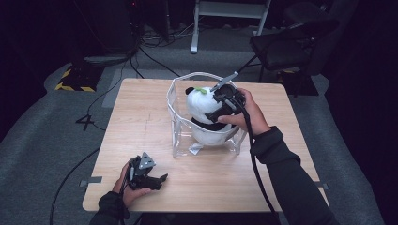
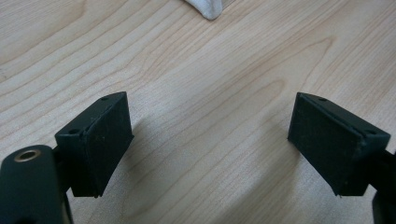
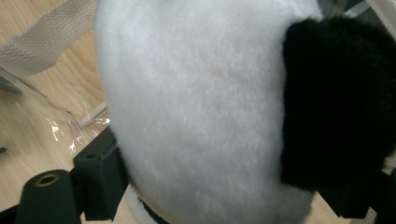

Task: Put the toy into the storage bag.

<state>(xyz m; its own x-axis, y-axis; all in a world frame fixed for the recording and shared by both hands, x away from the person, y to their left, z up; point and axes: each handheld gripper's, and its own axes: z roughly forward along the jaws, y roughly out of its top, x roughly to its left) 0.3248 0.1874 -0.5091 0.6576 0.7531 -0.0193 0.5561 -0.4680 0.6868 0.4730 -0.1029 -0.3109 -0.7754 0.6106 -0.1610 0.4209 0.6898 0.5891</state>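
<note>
1. The plush panda [image 1: 205,115] sits upright inside the clear bag [image 1: 174,123], head at the top and body below, so its long axis runs up and down. It lies directly ahead of the right gripper [image 1: 220,108] and between that gripper's jaws.
2. The right gripper is the one at the toy. The left gripper [image 1: 155,180] rests well apart, down at the near-left part of the table [image 1: 141,112], with the bag ahead of it and off to its right.
3. In the right gripper view the white fur [image 3: 196,112] bulges between the jaws with a black patch [image 3: 336,102] by the far jaw. The jaws stand wide. Whether the pads press the fur or merely flank it, I cannot tell.
4. The left gripper is released: its jaws spread wide over bare wood [image 2: 205,116], with nothing between them.
5. My reading: the toy is already set in the bag, so the next move likely turns on backing the right gripper straight out without snagging the bag's rim.
</note>
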